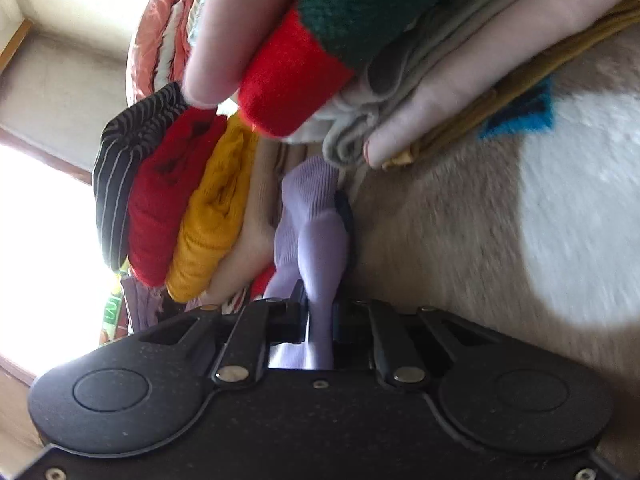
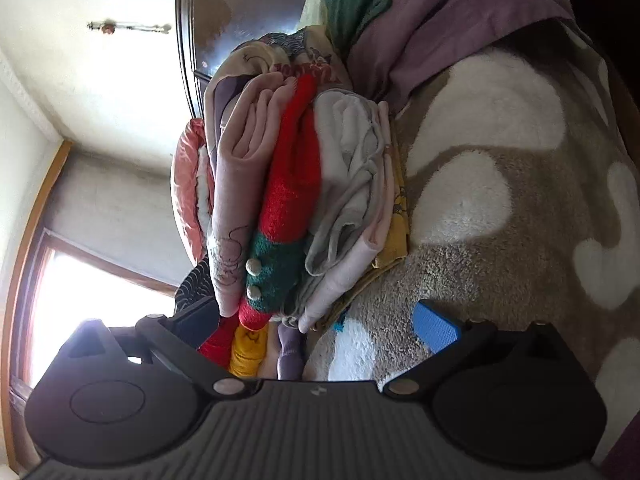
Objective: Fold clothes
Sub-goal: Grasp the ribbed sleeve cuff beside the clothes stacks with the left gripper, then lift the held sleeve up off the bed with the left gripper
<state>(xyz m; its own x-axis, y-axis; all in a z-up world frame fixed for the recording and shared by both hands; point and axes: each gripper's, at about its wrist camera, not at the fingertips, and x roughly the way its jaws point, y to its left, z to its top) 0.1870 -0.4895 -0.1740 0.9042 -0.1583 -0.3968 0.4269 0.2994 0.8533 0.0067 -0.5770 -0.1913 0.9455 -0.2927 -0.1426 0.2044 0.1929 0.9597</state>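
My left gripper (image 1: 320,320) is clamped on a lilac ribbed garment (image 1: 310,216), its jaws pressed tight to the fabric with no gap showing. My right gripper (image 2: 320,320) stands wide apart, holding nothing; one blue ridged pad (image 2: 436,330) shows on its right finger, the other finger's pad I cannot make out. Both views are turned sideways. Two stacks of folded clothes rest on a shaggy beige blanket (image 2: 500,280) with white heart patches. Near stack (image 1: 180,208): I count a striped black piece, a red one, a mustard one, a pale one, with the lilac garment at the blanket end. Far stack (image 2: 304,208): pale pink fleece, a red and green knit with two white bobbles, grey and white jersey, pink, yellow at the base. Its near edge is blurred in the left view. Open blanket runs beside both stacks on the right side of each view; a purple sheet (image 2: 460,12) bounds it beyond. A bright window (image 2: 80,300) lies on the far side.
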